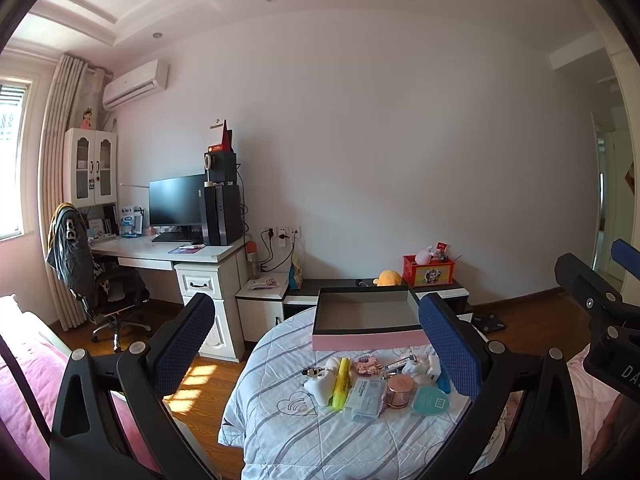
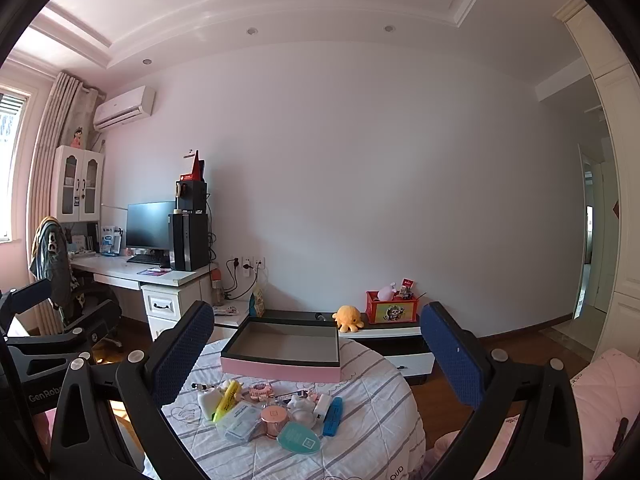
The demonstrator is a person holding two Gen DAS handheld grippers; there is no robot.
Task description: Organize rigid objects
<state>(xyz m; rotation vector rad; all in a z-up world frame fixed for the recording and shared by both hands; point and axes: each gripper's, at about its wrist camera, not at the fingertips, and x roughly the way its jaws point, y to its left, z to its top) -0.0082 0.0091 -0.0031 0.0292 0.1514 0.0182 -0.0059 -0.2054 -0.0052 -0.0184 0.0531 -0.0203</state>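
Small items (image 2: 264,416) lie clustered before the open pink box (image 2: 280,372).

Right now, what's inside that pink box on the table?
Nothing that shows: the pink box has only a bare grey floor in both views. Its near wall hides a strip of that floor, so something flat there could be missed.

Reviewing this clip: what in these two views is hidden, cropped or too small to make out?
- Blue highlighter: in the left wrist view, mostly hidden behind the left gripper.
- Clear plastic case: label print too small to read in either view.
- Pink box: inner floor partly hidden by its near wall, both views.
- Right gripper: in the left wrist view, cut off by the right edge.
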